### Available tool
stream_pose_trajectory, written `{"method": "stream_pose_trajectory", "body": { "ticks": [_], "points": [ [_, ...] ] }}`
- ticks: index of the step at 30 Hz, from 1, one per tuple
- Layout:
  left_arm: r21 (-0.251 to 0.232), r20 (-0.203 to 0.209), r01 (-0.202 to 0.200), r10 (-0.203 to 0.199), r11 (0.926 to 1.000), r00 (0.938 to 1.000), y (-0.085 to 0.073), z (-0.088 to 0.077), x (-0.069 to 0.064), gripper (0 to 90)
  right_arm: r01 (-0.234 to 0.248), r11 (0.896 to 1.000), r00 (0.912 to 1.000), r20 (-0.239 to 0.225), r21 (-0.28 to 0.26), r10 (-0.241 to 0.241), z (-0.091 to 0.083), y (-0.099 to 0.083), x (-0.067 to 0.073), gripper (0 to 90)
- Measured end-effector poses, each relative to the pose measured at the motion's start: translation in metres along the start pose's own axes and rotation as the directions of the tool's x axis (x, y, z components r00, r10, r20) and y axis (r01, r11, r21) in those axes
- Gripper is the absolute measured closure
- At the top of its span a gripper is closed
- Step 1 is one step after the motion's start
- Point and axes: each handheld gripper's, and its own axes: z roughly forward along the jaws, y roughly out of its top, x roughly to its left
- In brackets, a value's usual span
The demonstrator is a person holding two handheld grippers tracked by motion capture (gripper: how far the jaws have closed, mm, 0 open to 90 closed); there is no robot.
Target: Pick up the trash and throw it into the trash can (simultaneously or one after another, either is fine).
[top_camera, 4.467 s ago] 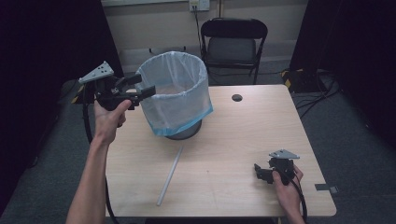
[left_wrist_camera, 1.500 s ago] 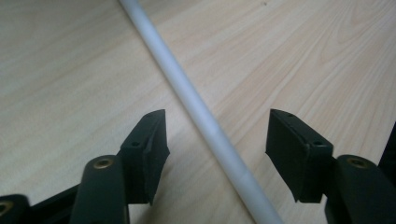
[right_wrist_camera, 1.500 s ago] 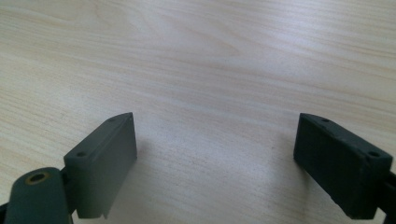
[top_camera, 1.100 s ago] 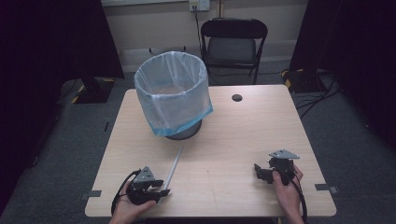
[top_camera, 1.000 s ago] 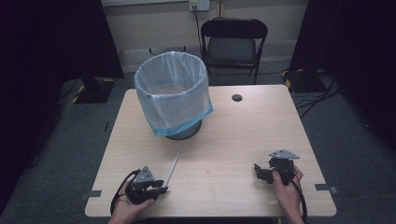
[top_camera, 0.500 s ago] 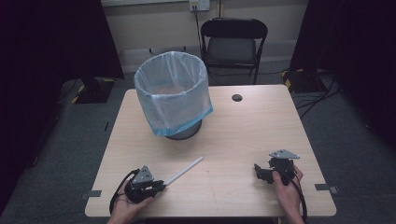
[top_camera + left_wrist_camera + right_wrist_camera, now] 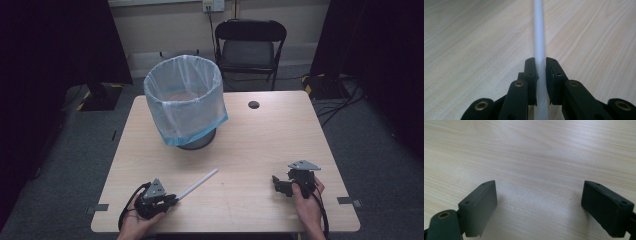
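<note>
A long thin white rod (image 7: pixel 198 183) lies slanted on the wooden table (image 7: pixel 270 140), its far end pointing up and right. My left gripper (image 7: pixel 172 198) sits at the table's front left, shut on the rod's near end. In the left gripper view the rod (image 7: pixel 538 30) runs straight away between the two black pads (image 7: pixel 530 70), which press on it from both sides; the jaws have just been closing on it. My right gripper (image 7: pixel 276 182) rests at the front right, and its jaws (image 7: pixel 539 202) stand wide open over bare wood with nothing between them.
A round bin lined with a pale blue bag (image 7: pixel 185 95) stands at the back left of the table. A small black disc (image 7: pixel 254 104) sits near the far edge. A black folding chair (image 7: pixel 250 47) stands beyond the table.
The rod's far end has swung to the right, away from the bin. My left gripper has closed on its near end. The right gripper has stayed put.
</note>
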Motion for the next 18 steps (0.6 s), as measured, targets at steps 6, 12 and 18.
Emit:
{"method": "stream_pose_trajectory", "body": {
  "ticks": [6, 12, 18],
  "points": [
    [-0.052, 0.028, 0.046, -0.045, 0.9976, 0.9986, -0.001, -0.007, 0.005, 80.2, 0.0, 1.0, 1.0, 0.0, 0.0, 0.0, 0.0, 0.0, 0.0, 12.4],
    [-0.092, 0.044, 0.062, -0.058, 0.9938, 0.9973, 0.001, -0.015, 0.007, 80.2, 0.0, 1.0, 1.0, 0.0, 0.0, 0.0, 0.0, 0.0, 0.0, 12.4],
    [-0.131, 0.055, 0.069, -0.062, 0.9889, 0.9966, 0.007, -0.021, 0.007, 80.2, 0.0, 1.0, 1.0, -0.001, 0.0, 0.0, 0.0, 0.0, 0.0, 12.4]
  ]
}}
